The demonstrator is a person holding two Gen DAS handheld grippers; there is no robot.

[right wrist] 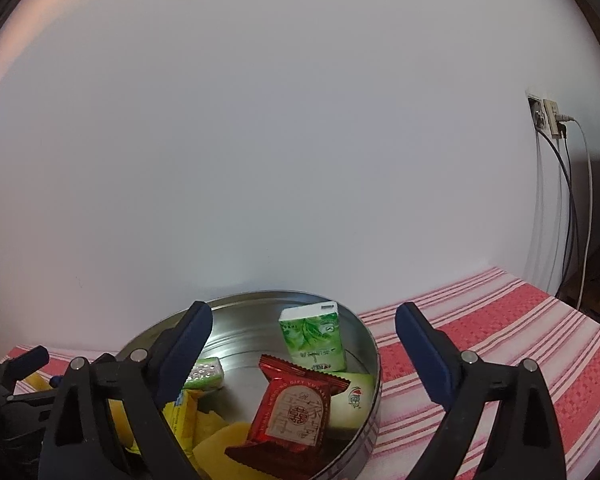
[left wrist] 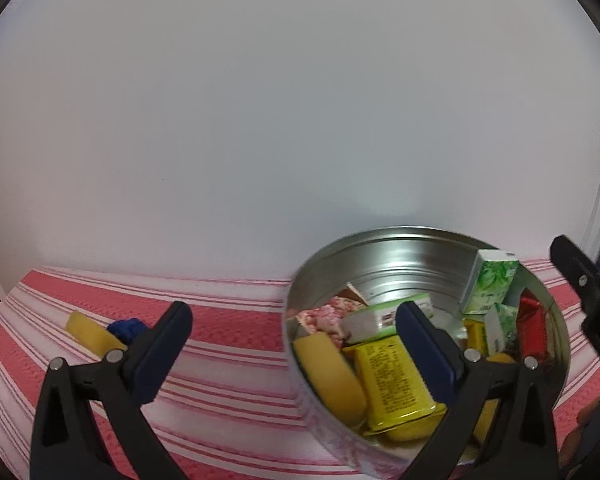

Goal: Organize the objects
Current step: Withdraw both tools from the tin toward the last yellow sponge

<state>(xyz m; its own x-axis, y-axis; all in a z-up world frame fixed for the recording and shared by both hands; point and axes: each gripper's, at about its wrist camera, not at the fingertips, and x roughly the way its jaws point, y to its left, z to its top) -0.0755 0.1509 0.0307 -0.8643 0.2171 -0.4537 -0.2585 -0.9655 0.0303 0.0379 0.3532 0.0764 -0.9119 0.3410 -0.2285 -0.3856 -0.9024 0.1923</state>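
A round metal tin (left wrist: 384,252) stands on a red-and-white striped cloth and holds several packets: a yellow packet (left wrist: 392,388), a yellow sponge (left wrist: 328,372), a green tissue pack (left wrist: 488,284) and a red snack packet (right wrist: 296,404). The tin also shows in the right wrist view (right wrist: 374,360). My left gripper (left wrist: 294,322) is open and empty, its right finger over the tin. My right gripper (right wrist: 304,326) is open and empty above the tin. Left of the tin lie a yellow sponge (left wrist: 88,334) and a blue object (left wrist: 126,330).
The striped cloth (right wrist: 500,332) covers the table, which ends at a white wall behind. A wall socket with cables (right wrist: 548,120) is at the right. The other gripper shows at the right edge of the left wrist view (left wrist: 584,292).
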